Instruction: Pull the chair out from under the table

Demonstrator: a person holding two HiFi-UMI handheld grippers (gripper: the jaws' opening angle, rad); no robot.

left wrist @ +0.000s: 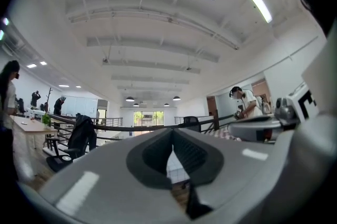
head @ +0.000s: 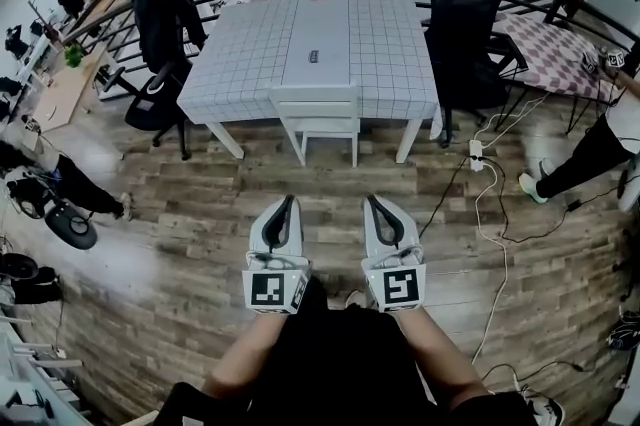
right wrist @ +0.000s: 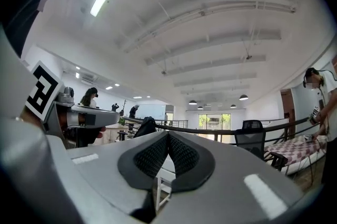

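The white chair (head: 318, 104) sits pushed in under the near edge of the white gridded table (head: 250, 44), its back turned to the near side. Open wooden floor (head: 330, 176) lies between it and the left tongs (head: 290, 203) and right tongs (head: 372, 202). Both are closed, hold nothing, and are well apart from the chair. Cables (head: 490, 204) trail over the floor at the right.

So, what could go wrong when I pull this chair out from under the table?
The left tool and right tool are both shut and apart from the chair; they must open before gripping its back. The cables and power strip lie on the floor nearby; a chair leg might catch them.
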